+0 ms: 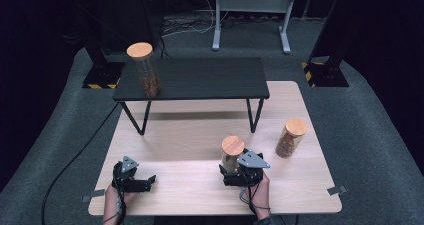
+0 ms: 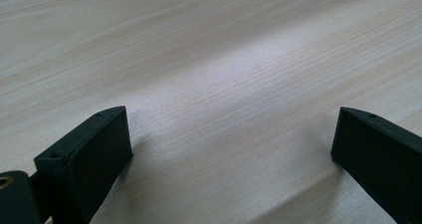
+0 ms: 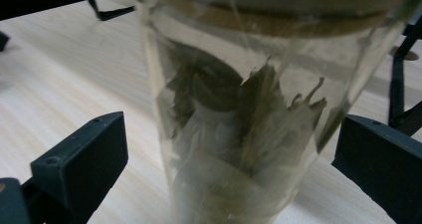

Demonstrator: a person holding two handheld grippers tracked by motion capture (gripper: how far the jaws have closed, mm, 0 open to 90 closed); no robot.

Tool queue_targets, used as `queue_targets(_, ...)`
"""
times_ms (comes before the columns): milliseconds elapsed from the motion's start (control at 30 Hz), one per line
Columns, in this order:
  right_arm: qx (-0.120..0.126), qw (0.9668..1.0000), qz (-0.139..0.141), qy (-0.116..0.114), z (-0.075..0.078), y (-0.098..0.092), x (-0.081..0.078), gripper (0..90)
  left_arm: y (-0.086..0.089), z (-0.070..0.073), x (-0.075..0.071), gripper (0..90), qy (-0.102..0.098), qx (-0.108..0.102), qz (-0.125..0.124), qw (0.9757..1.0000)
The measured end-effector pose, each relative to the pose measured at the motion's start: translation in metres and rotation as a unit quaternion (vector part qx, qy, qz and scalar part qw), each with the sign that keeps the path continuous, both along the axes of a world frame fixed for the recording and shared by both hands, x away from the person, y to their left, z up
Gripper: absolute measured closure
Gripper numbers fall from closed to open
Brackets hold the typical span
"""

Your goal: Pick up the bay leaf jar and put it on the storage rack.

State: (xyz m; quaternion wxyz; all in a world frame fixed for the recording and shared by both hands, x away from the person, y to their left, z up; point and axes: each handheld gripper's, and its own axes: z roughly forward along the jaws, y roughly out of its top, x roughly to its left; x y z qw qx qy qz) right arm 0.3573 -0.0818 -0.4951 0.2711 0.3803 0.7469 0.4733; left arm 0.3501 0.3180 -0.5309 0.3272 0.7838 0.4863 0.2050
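Right hand-held gripper [image 1: 235, 171]: jaws spread wide, one on each side of the jar [image 1: 232, 152], not yet pressing the glass; in the right gripper view clear gaps on both sides of the jar [image 3: 239, 134]. Probably set so to close on the lower body, below the wooden lid [image 1: 233, 145], where the glass is straight and the grip most steady. Jar upright on the table [image 1: 190, 185], near the front edge, right of centre; inside, dried leaves, pale and dark.

Left hand-held gripper [image 1: 148, 181]: also spread, nothing between the jaws, low over bare wood [image 2: 224, 109] at the front left. Seems parked there to stay out of the way, well apart from the jar.

Farther out: second jar [image 1: 290, 137] with brown contents, upright toward the right edge; third jar [image 1: 145, 70] on the left end of the black shelf [image 1: 210, 77], perhaps the place meant for the others too.

No labels, brands or writing readable on any jar or lid.
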Motion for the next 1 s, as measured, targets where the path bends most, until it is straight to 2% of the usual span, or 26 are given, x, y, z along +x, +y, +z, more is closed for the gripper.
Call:
queue_targets(267,0.011,0.9999,-0.005,-0.002,-0.0037,0.0034,0.0091,0.0,0.0,0.0,0.0,1.5,0.0,-0.001,0.0,1.0)
queue_targets(467,0.021,0.9997,-0.003,-0.009,-0.0075,0.0059,0.01,0.1,0.0001,0.0,0.0,1.6,0.0,0.0,0.0,1.0)
queue_targets(533,0.036,0.9993,0.003,-0.013,-0.0083,0.0054,0.0094,5.1,0.0001,0.0,0.0,1.5,0.0,0.0,0.0,1.0)
queue_targets(667,0.036,0.9992,0.014,-0.005,-0.0088,0.0065,0.01,13.6,0.0001,0.0,0.0,1.5,0.0,0.0,0.0,1.0)
queue_targets(700,0.031,0.9994,0.011,-0.004,-0.0091,0.0063,0.0105,15.9,0.0001,0.0,0.0,1.5,0.0,0.0,0.0,1.0)
queue_targets(800,0.041,0.9992,0.004,-0.002,-0.0093,0.0036,0.01,22.6,-0.0001,-0.0001,0.0,1.5,-0.001,-0.001,0.001,1.0)
queue_targets(867,0.046,0.9989,0.008,0.003,-0.0099,0.0015,0.0111,23.4,-0.0001,-0.0001,0.0,1.5,-0.001,-0.001,0.001,1.0)
queue_targets(1000,0.037,0.9993,0.007,-0.002,-0.0091,0.0024,0.0101,24.4,-0.0001,-0.0001,0.0,1.6,-0.001,-0.001,0.001,1.0)
